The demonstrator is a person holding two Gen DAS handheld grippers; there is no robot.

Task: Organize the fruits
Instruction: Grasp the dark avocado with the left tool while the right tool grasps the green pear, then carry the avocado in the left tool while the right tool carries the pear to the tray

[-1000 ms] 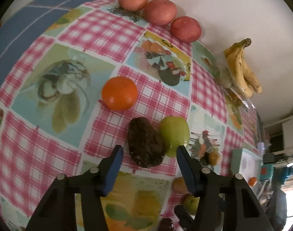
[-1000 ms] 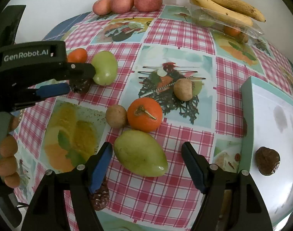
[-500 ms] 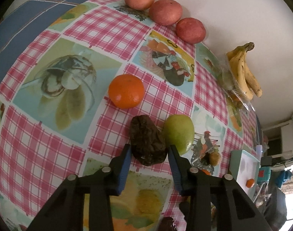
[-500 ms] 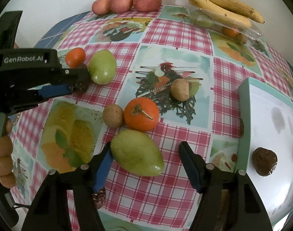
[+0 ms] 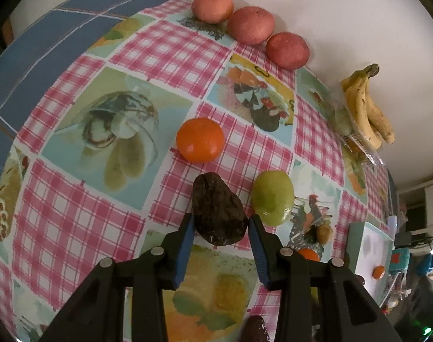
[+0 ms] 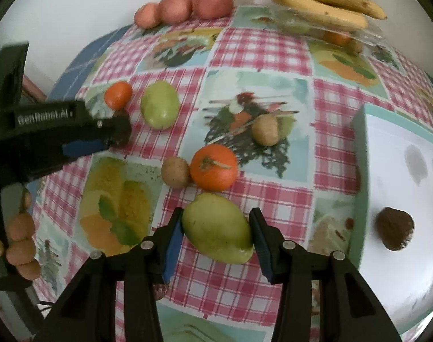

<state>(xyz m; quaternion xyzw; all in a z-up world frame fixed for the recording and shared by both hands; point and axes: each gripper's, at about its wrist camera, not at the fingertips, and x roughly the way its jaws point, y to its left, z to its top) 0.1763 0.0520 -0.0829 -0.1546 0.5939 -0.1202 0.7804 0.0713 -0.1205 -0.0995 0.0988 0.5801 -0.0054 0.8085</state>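
In the left wrist view my left gripper is shut on a dark wrinkled fruit that lies on the checked tablecloth, one blue pad against each side. An orange and a green fruit lie just beyond it. My right gripper points down over a green mango. Its jaws are closing, and both pads touch the mango's sides. Just past the mango are an orange with a stem and a small brown fruit. The left gripper shows at the left of the right wrist view.
Three red apples and bananas on a clear plastic box line the wall. A white tray with a green rim at the right holds another dark fruit. A second brown fruit lies mid-table. A person's fingers hold the left handle.
Both pairs of jaws have narrowed: the left onto the dark fruit, the right onto the green mango. Neither hand has shifted much.
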